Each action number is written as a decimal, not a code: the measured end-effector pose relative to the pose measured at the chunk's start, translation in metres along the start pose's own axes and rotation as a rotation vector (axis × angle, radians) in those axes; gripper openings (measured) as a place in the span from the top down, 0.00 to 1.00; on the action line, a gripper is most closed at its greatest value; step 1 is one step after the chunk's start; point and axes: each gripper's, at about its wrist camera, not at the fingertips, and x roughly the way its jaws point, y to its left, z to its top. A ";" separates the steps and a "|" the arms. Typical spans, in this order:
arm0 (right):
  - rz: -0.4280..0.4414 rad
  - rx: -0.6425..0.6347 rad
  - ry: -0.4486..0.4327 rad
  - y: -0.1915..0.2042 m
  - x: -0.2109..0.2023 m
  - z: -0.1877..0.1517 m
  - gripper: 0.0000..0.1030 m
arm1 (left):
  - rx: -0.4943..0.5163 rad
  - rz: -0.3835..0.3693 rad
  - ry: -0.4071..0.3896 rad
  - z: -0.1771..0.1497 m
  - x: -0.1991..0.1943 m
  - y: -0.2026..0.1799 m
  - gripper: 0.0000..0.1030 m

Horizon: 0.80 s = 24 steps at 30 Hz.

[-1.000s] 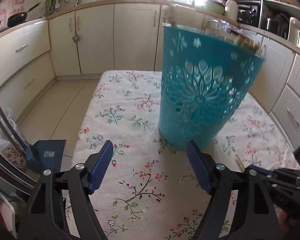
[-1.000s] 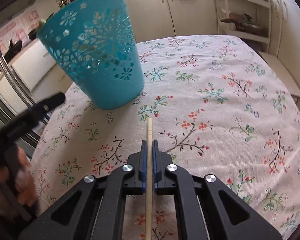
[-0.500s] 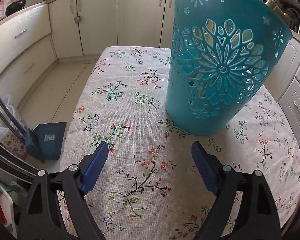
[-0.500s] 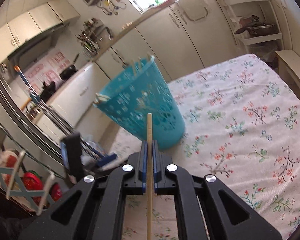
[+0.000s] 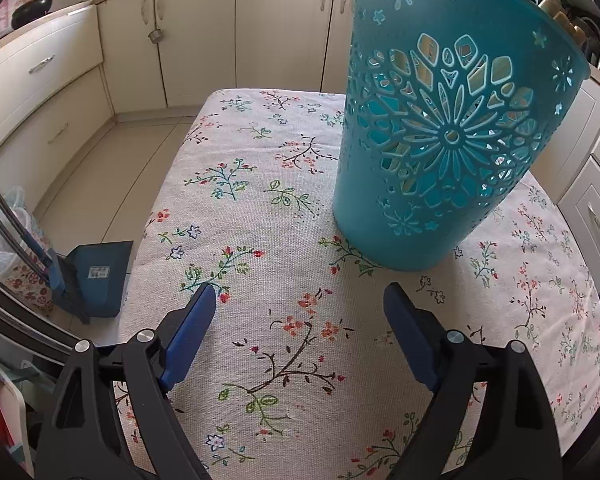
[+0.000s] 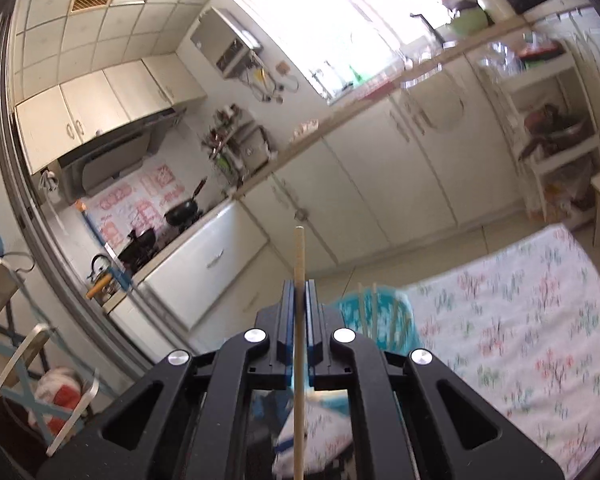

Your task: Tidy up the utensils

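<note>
Chopstick [image 6: 299, 264] sits clamped between the right gripper [image 6: 299, 292]'s closed jaws, raised above the teal basket [image 5: 440, 132] that stands toward the floral bench [image 5: 260, 208]'s far right, while the left gripper [image 5: 300, 304] hovers spread wide over bare cloth before it.

Teal cut-out basket [image 5: 440, 128] upright on cloth, wooden chopstick [image 6: 299, 264] pinched, seemingly above it

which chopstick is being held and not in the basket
The chopstick clamped in the right tool; the others stand inside the teal basket.
</note>
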 end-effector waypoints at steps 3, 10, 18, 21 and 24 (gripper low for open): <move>-0.068 -0.027 -0.084 0.005 0.022 0.015 0.94 | -0.001 -0.003 0.001 0.000 0.000 0.000 0.20; -0.278 -0.138 -0.129 -0.007 0.077 0.002 0.94 | -0.010 -0.014 -0.002 0.000 0.000 0.001 0.20; -0.313 -0.208 -0.032 -0.014 0.078 -0.032 0.94 | -0.015 -0.017 -0.001 0.000 0.001 0.003 0.19; -0.299 -0.232 -0.001 -0.004 0.054 -0.044 0.90 | -0.008 -0.036 -0.011 0.000 -0.002 0.004 0.18; -0.278 -0.224 0.031 0.007 0.022 -0.055 0.76 | 0.019 0.011 -0.010 0.001 -0.013 0.004 0.18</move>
